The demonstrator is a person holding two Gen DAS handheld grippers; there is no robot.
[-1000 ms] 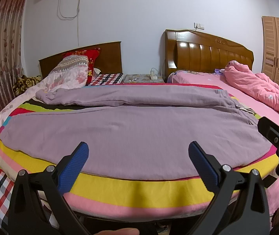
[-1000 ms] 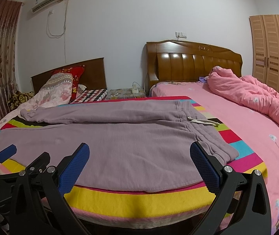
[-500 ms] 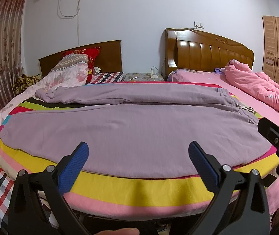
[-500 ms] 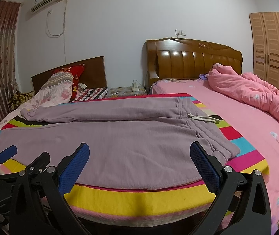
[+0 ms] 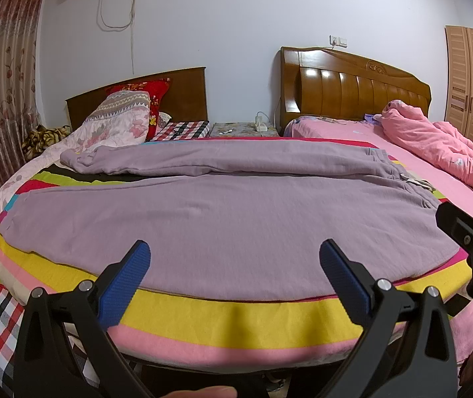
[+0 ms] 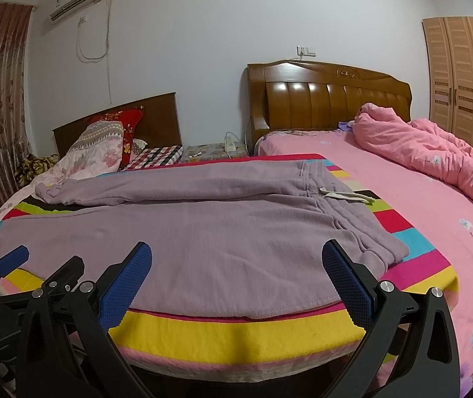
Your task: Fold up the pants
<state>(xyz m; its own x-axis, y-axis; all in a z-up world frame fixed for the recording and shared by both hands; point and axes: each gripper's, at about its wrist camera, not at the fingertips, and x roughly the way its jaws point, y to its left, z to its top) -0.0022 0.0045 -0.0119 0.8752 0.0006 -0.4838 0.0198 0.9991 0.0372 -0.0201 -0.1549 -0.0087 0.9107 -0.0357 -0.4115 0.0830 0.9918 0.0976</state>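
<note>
Both the left gripper (image 5: 235,273) and right gripper (image 6: 236,275) hover spread and empty at six o'clock of the pants (image 5: 223,222); a shallow pinch risks snagging the blanket (image 5: 236,318).

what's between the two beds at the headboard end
A small nightstand with a floral cover fills the gap between the two headboards, and a white power strip lies on top. The right wrist view shows it best; the left wrist view shows it too.

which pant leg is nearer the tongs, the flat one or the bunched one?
The flat leg, spread smooth along the blanket's front edge. The other leg lies farther back, its cuff crumpled.
</note>
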